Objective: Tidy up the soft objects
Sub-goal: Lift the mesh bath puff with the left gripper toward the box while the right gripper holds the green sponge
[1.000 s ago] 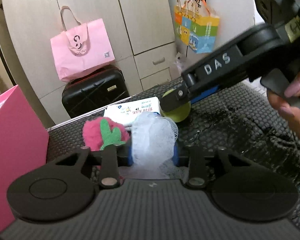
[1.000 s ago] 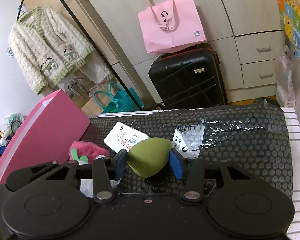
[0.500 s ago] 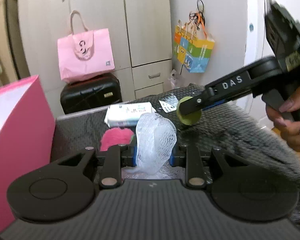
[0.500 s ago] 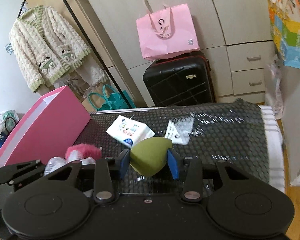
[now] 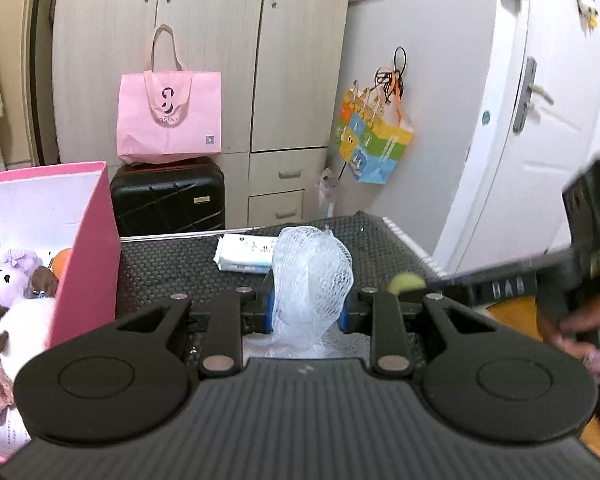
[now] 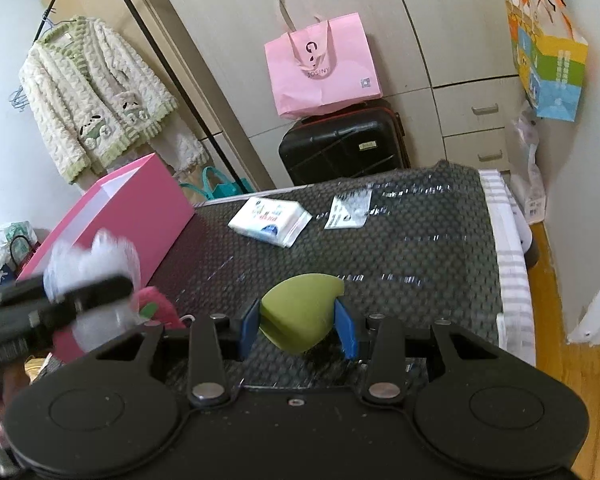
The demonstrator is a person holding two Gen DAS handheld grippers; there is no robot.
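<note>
Two grips to watch: my left gripper [image 5: 308,304] pinches a white mesh bath puff [image 5: 312,276], my right gripper [image 6: 298,326] clamps a green teardrop sponge [image 6: 300,312], both squashy, so either could squirm loose in transit. The open pink cardboard box [image 5: 86,240] sits left of both.

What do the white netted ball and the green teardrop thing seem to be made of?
The white netted ball looks like bunched plastic mesh, a bath pouf: open, see-through weave. The green teardrop thing seems matte foam, likely a makeup sponge: smooth, no shine, and it sits squeezed between the blue pads.
</note>
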